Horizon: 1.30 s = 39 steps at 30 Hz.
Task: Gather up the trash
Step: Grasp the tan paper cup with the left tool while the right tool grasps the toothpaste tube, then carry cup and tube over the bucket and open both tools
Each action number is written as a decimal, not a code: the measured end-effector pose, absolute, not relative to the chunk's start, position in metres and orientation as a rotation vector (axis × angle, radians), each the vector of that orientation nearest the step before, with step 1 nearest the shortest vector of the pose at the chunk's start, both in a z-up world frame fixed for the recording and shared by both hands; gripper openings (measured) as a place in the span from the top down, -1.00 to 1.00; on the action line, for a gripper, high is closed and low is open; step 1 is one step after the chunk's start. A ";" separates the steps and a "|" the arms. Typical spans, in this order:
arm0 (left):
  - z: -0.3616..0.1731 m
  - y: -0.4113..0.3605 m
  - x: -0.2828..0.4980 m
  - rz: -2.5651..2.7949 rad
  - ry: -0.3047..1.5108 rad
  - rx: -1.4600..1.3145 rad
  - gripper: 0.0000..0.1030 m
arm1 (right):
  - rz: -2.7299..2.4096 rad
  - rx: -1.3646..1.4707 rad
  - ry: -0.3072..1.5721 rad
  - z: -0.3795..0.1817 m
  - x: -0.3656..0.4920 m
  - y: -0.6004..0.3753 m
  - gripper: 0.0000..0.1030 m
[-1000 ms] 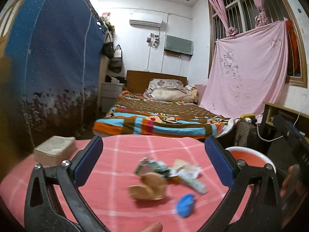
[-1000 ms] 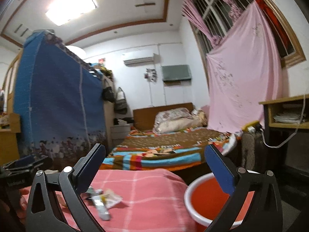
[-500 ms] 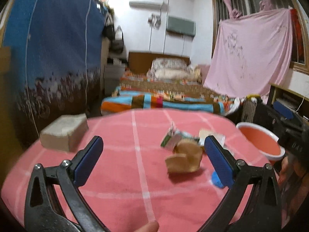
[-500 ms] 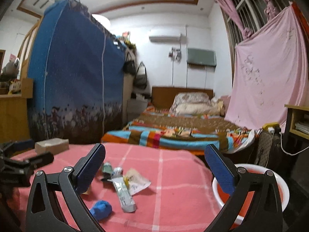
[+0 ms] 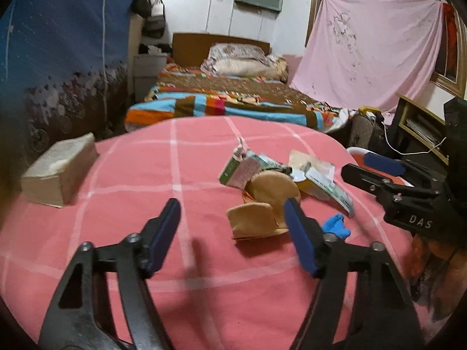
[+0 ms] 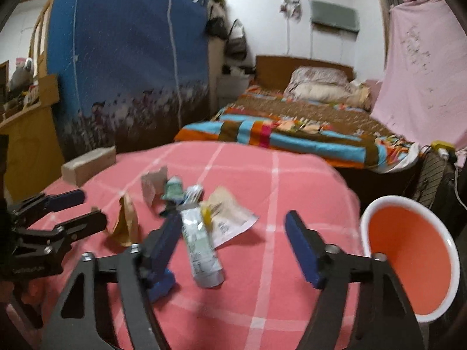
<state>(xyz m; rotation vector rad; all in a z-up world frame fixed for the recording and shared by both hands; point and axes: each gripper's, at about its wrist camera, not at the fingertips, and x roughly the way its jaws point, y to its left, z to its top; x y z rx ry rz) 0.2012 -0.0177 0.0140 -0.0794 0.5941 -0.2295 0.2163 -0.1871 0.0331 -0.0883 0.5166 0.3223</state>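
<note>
Between the blue pads: both pairs of jaws stand apart and hold nothing.
Left gripper (image 5: 232, 208): black metal arms with flat blue rubbery pads, jaws spread wide; low over the tabletop, the right pad just in front of the tan paper cup.
Right gripper (image 6: 233, 221): same build, jaws apart; the crushed tube lies between them on the cloth, its upper end near the left pad.
Tan paper cup (image 5: 264, 204): crushed cardboard-coloured paper, on its side, round base facing the left wrist camera.
Crushed tube (image 6: 200, 242): long, flattened, silvery-green foil, wrinkled; it touches the white wrapper.
White wrapper (image 6: 230, 217): flat, creased sheet with small print, lying just right of the tube.
Green carton (image 5: 238, 167): small squashed box, green and pink faces, behind the cup.
Blue scrap (image 5: 335, 226): small soft crumpled lump, bright blue, just right of the left gripper's right pad.
Trash pile as a whole: clustered near the middle of the tabletop, pieces touching or overlapping.
Tabletop (image 5: 181, 163): round, covered in pink cloth with a white grid of lines.
Bucket (image 6: 408, 262): round plastic, white rim, orange inside; beside the right edge of the tabletop, below its level.
Tissue pack (image 5: 59, 172): pale rectangular block, papery top, at the far left of the tabletop, well apart from the trash.
Bed (image 5: 227, 102): behind the tabletop, striped multicolour blanket, pillows at the wooden headboard.
</note>
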 end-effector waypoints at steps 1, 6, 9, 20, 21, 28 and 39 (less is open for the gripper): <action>0.013 -0.017 0.204 -0.243 0.607 -0.085 0.15 | 0.336 -0.093 0.529 0.031 0.217 -0.185 -0.15; 0.011 -0.020 0.209 -0.277 0.650 -0.109 0.44 | 0.389 -0.132 0.616 0.022 0.227 -0.173 0.10; 0.010 -0.022 0.210 -0.283 0.660 -0.105 0.63 | 0.401 -0.159 0.625 0.020 0.225 -0.166 0.23; 0.014 -0.025 0.203 -0.297 0.632 -0.093 0.79 | 0.441 -0.194 0.646 0.016 0.224 -0.160 0.64; 0.015 -0.025 0.202 -0.293 0.626 -0.093 0.80 | 0.440 -0.193 0.641 0.016 0.223 -0.160 0.65; 0.023 -0.026 0.195 -0.276 0.564 -0.091 0.82 | 0.436 -0.146 0.547 0.026 0.211 -0.172 0.65; 0.056 -0.057 0.183 -0.256 0.360 -0.082 0.83 | 0.392 0.035 0.295 0.051 0.181 -0.216 0.64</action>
